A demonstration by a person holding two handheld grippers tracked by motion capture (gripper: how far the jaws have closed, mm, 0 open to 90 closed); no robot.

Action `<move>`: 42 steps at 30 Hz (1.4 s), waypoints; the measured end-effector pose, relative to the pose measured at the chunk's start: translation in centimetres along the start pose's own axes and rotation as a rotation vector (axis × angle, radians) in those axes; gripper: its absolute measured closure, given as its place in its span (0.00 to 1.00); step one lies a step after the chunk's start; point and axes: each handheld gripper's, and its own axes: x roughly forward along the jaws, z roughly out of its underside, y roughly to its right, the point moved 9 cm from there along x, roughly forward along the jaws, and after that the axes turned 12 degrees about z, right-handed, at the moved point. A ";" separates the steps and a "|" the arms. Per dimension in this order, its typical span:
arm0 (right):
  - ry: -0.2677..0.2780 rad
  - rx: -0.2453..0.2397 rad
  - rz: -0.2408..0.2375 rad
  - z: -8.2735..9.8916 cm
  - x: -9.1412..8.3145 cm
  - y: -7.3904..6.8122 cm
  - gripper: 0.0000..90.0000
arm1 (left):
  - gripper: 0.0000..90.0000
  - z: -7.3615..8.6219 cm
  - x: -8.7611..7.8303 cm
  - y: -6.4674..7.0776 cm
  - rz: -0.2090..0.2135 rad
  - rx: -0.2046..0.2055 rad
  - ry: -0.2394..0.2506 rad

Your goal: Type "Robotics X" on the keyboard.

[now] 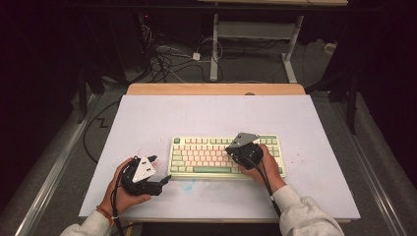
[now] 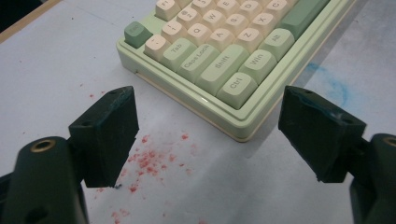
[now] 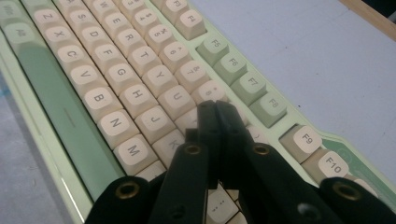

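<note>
Keyboard [image 1: 226,156] — glossy, pale-green, rectangular; cream keycaps [image 3: 140,98]

pale green keyboard [image 1: 226,156] with cream keys; red specks [image 2: 154,158] on white board [image 1: 147,118].

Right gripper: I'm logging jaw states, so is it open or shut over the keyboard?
Shut. In its own view the right gripper has both black jaws pressed together, tips over the keyboard, nothing between.

A pale green keyboard [image 1: 223,156] with cream and green keys lies flat, seemingly undamaged, mid-table.
</note>
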 end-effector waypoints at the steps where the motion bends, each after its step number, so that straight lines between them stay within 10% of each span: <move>1: -0.003 0.002 0.000 0.0 0.0 0.0 1.00 | 0.21 0.0 0.0 0.0 0.001 0.001 -0.003; 15: -0.026 -0.003 0.002 0.5 0.3 0.0 1.00 | 0.21 0.4 0.4 0.1 0.021 -0.007 -0.022; 42: 0.115 0.062 0.008 -0.6 -2.4 1.1 0.95 | 0.21 0.5 0.5 0.0 0.000 0.001 -0.044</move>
